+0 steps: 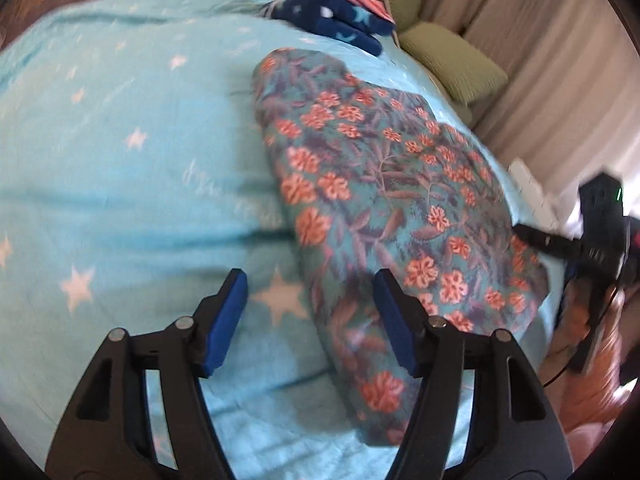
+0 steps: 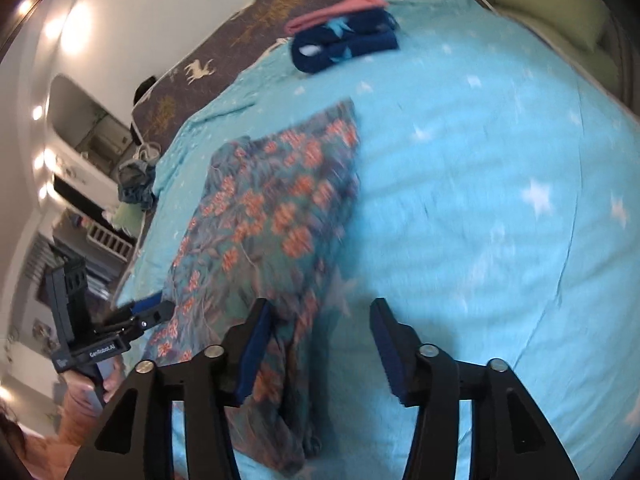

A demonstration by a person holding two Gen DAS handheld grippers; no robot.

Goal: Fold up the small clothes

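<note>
A teal garment with orange flowers (image 1: 380,184) lies flat on the light blue star-print bedspread (image 1: 120,160). My left gripper (image 1: 312,320) is open and empty, just above the garment's near left edge. The right gripper shows at the garment's far right edge in this view (image 1: 532,236). In the right wrist view the garment (image 2: 264,220) lies left of centre. My right gripper (image 2: 320,344) is open and empty over its near edge. The left gripper (image 2: 152,308) shows at the garment's left edge, its fingers close together.
A folded pile, a navy star-print piece (image 1: 336,20) with a pink one (image 2: 336,10) behind it, sits at the far side of the bedspread. Green pillows (image 1: 448,56) lie to the right. A grey bundle of cloth (image 2: 136,180) sits off the bed's left edge.
</note>
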